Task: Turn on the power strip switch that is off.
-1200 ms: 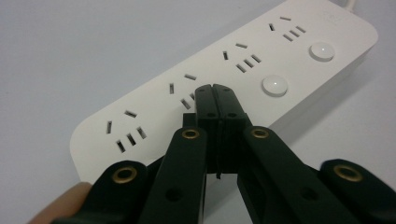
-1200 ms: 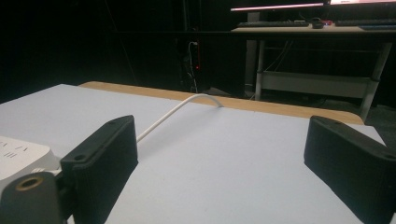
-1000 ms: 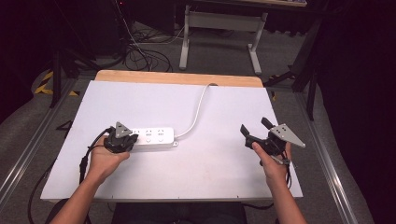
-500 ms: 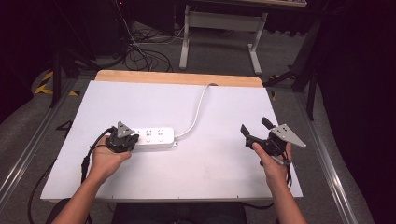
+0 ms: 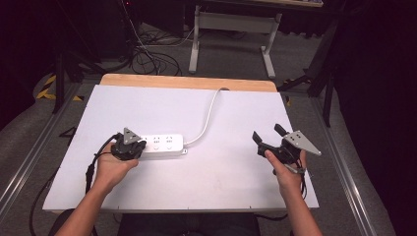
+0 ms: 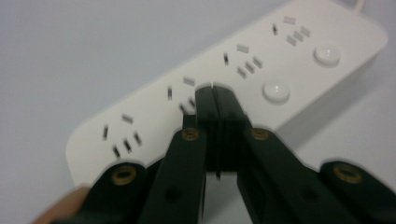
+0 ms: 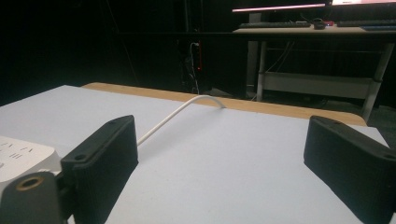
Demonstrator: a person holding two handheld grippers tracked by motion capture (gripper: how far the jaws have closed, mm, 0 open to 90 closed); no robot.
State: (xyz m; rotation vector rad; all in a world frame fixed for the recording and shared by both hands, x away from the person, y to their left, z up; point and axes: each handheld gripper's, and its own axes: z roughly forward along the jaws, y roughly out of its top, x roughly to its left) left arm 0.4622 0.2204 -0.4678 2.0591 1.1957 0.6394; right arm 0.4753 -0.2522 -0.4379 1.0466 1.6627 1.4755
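Your forearms are bare, with no sleeves in sight at the bottom of the frame. Your left tool (image 5: 129, 146) is black, topped by a small grey three-cornered plate, with a black cable looping off its left side. Your right tool (image 5: 268, 138) is black too, its grey plate larger. Brass-coloured screws dot the black jaw links in the left gripper view.

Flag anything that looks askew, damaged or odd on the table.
Nothing stands out. The power strip lies flat and whole, its cord running off the far edge. The left gripper rests shut on its top; the right gripper is open, apart.
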